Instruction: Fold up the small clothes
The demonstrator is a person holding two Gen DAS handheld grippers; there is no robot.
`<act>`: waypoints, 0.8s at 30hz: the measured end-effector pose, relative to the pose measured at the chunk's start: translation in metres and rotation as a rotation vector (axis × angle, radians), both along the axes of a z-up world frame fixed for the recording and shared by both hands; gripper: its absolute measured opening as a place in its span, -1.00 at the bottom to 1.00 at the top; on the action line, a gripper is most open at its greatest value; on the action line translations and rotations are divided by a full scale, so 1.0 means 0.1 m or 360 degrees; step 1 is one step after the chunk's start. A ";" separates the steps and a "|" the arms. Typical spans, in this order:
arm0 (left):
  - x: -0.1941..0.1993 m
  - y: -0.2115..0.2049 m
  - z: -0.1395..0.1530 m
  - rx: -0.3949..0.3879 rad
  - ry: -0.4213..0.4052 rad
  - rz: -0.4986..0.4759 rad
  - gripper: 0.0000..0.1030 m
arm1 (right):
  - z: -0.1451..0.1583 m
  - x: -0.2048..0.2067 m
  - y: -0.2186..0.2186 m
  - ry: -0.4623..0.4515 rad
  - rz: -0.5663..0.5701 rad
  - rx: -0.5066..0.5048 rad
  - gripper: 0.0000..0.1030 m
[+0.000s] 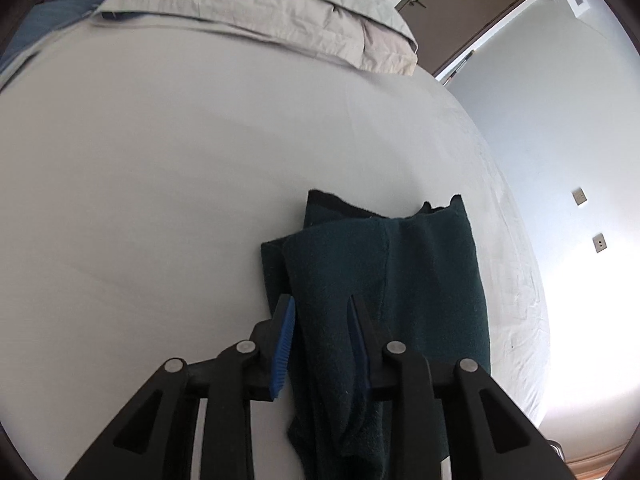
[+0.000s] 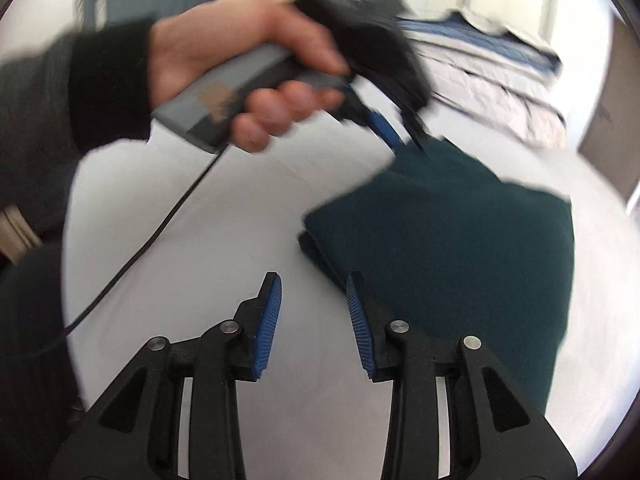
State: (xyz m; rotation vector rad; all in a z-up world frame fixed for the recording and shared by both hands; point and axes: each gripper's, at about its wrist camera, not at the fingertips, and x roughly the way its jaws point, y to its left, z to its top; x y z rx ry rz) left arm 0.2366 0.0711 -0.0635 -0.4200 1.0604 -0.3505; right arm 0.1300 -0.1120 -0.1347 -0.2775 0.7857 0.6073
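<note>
- Two views are showing one folded dark green garment [image 1: 400, 280] lying on a pale grey bed [image 1: 160, 180].
- Left wrist view: the left hand-held gripper [image 1: 322, 308] is standing with its blue-padded jaws parted over the near end of the garment; a raised fold of cloth is lying between the pads, and whether they are pressing on it I cannot tell, since the right pad is sitting in shadow against the fabric.
- The garment's near end is being cut off by the gripper's black linkage and the bottom edge of the frame.
- Folded grey and blue bedding [image 1: 260, 12] is piling up at the far end of the bed, its top cropped by the lens rim; a brown door [image 1: 460, 12] is showing beyond it.
- Right wrist view: the right hand-held gripper [image 2: 314, 288] is hanging with jaws apart and nothing between them, over bare sheet just beside the garment's left edge.
- A person's hand [image 2: 248, 64] in a dark sleeve is gripping the grey handle of the other gripper; that tool is blurring heavily, so only a blue pad near the garment's far corner is readable.
- A black cable [image 2: 160, 232] is trailing from the handle and running out of frame at the left.
</note>
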 end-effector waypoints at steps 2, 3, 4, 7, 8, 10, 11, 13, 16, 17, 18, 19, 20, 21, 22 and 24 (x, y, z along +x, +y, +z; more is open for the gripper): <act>-0.15 -0.01 0.14 0.0013 -0.0073 0.0000 -0.45 | 0.12 0.01 -0.36 0.0057 -0.0103 0.0112 -0.37; -0.26 -0.03 0.18 0.0018 -0.0106 -0.0006 -0.45 | 0.15 0.03 -0.52 0.0080 -0.0140 0.0161 -0.37; -0.36 -0.15 0.22 0.0029 -0.0128 -0.0002 -0.45 | 0.18 0.07 -0.73 0.0097 -0.0193 0.0207 -0.37; -0.57 -0.22 0.21 0.0072 -0.0180 -0.0013 -0.44 | 0.17 0.21 -1.20 0.0180 -0.0336 0.0360 -0.37; -0.63 -0.31 0.18 0.0112 -0.0197 -0.0033 -0.44 | 0.17 0.27 -1.33 0.0206 -0.0376 0.0416 -0.36; -0.65 -0.39 0.03 0.0181 -0.0200 -0.0075 -0.44 | 0.17 0.51 -1.59 0.0269 -0.0444 0.0572 -0.36; -0.66 -0.47 -0.05 0.0245 -0.0181 -0.0095 -0.44 | 0.15 0.61 -1.65 0.0307 -0.0464 0.0629 -0.36; -0.66 -0.50 -0.26 0.0362 -0.0162 -0.0101 -0.46 | 0.09 0.78 -1.75 0.0401 -0.0509 0.0732 -0.35; -0.70 -0.46 -0.43 0.0392 -0.0222 -0.0095 -0.46 | -0.17 1.03 -1.95 0.0582 -0.0569 0.0818 -0.35; -0.71 -0.47 -0.44 0.0417 -0.0241 -0.0101 -0.46 | -0.28 1.08 -2.00 0.0641 -0.0596 0.0851 -0.37; -0.72 -0.49 -0.45 0.0457 -0.0266 -0.0117 -0.46 | -0.39 1.17 -2.10 0.0703 -0.0619 0.0911 -0.42; -0.72 -0.51 -0.46 0.0485 -0.0284 -0.0131 -0.46 | -0.53 1.20 -2.24 0.0748 -0.0661 0.1014 -0.47; -0.72 -0.52 -0.47 0.0493 -0.0295 -0.0136 -0.46 | -0.64 1.18 -2.31 0.0774 -0.0683 0.1097 -0.59; -0.71 -0.50 -0.48 0.0476 -0.0296 -0.0135 -0.46 | -0.68 1.12 -2.42 0.0804 -0.0710 0.1182 -0.68; -0.71 -0.46 -0.49 0.0444 -0.0293 -0.0133 -0.46 | -0.74 1.08 -2.52 0.0824 -0.0738 0.1251 -0.71; -0.68 -0.39 -0.49 0.0380 -0.0281 -0.0130 -0.46 | -0.75 1.02 -2.64 0.0829 -0.0759 0.1277 -0.71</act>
